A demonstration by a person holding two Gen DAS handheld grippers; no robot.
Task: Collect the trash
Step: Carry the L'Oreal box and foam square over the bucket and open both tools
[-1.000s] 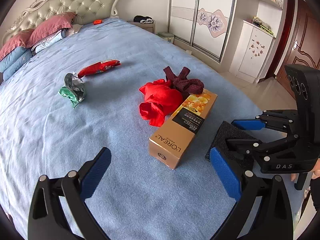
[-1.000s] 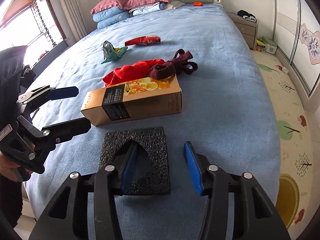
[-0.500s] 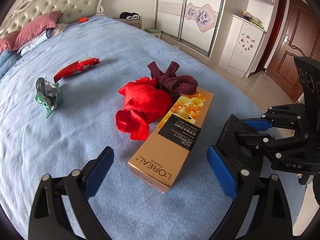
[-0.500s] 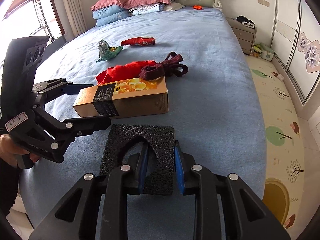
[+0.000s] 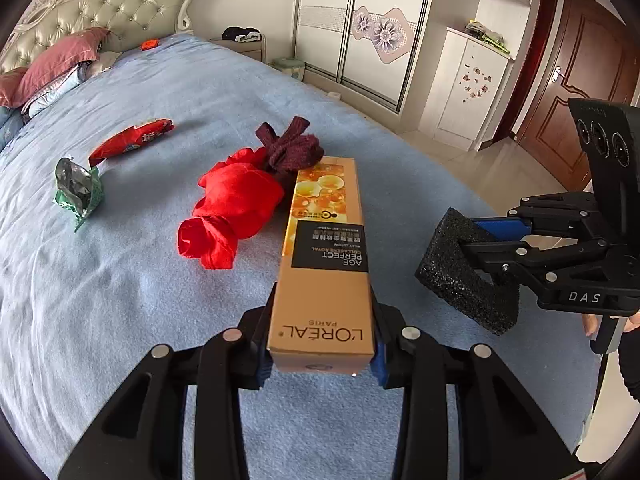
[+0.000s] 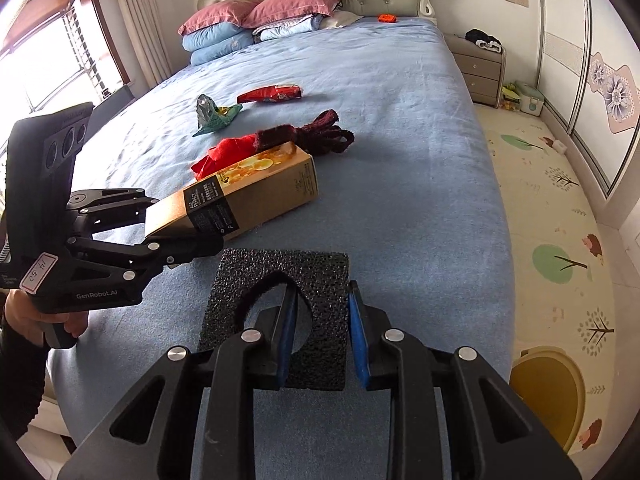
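My left gripper (image 5: 320, 354) is shut on the near end of a gold L'Oréal box (image 5: 326, 248); in the right wrist view the box (image 6: 256, 188) is tilted, near end raised off the blue bed. My right gripper (image 6: 322, 330) is shut on a black foam piece (image 6: 280, 280) with a cut-out hole and holds it above the bed; it also shows in the left wrist view (image 5: 460, 272). A red snack wrapper (image 5: 132, 140) and a crumpled green-silver wrapper (image 5: 78, 190) lie farther up the bed.
A red cloth (image 5: 232, 208) and a dark maroon cloth (image 5: 290, 150) lie against the box's far end. Pillows (image 6: 260, 14) are stacked at the headboard. The bed edge, a play mat (image 6: 560, 240) and a nightstand (image 6: 480, 68) are to the right.
My left gripper closed on the box's near end and raised it. My right gripper closed on the foam piece and lifted it off the bed.
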